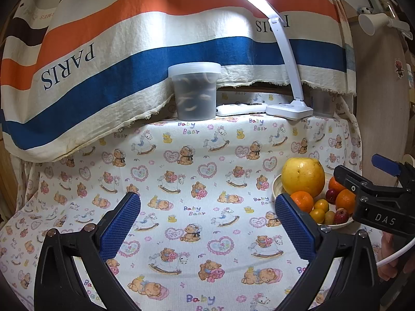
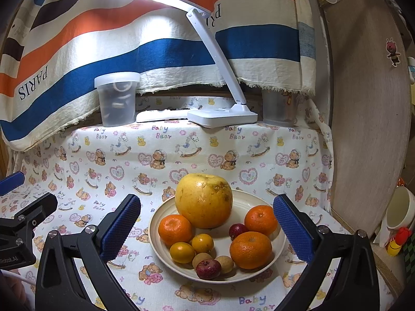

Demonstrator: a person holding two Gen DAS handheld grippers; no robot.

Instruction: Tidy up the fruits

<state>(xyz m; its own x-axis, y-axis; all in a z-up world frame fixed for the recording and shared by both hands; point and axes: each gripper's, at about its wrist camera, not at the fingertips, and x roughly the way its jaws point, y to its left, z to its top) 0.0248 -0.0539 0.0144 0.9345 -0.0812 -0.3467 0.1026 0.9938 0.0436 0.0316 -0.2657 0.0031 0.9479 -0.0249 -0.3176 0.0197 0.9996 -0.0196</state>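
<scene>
A cream plate [image 2: 160, 217] [image 1: 277, 184] on the bear-print cloth carries a big yellow pomelo [image 2: 203, 200] [image 1: 303, 176], three oranges [image 2: 175, 229] [image 1: 302, 200], small yellow citrus [image 2: 202, 243], dark red fruits [image 2: 208, 269] and tan round fruits. My right gripper [image 2: 207, 229] is open, its blue pads on either side of the plate's near half, gripping nothing. My left gripper [image 1: 207, 229] is open over bare cloth, left of the plate. The right gripper's body [image 1: 373, 194] shows at the right edge of the left wrist view.
At the back stand a lidded translucent tub [image 1: 194, 90] [image 2: 118, 98], a white desk lamp [image 1: 289, 110] [image 2: 221, 116], a white remote [image 2: 160, 115] and a grey cup [image 2: 278, 108]. A striped PARIS cloth [image 1: 103, 51] hangs behind. A wooden panel [image 2: 368, 116] and a mug [image 2: 400, 207] sit right.
</scene>
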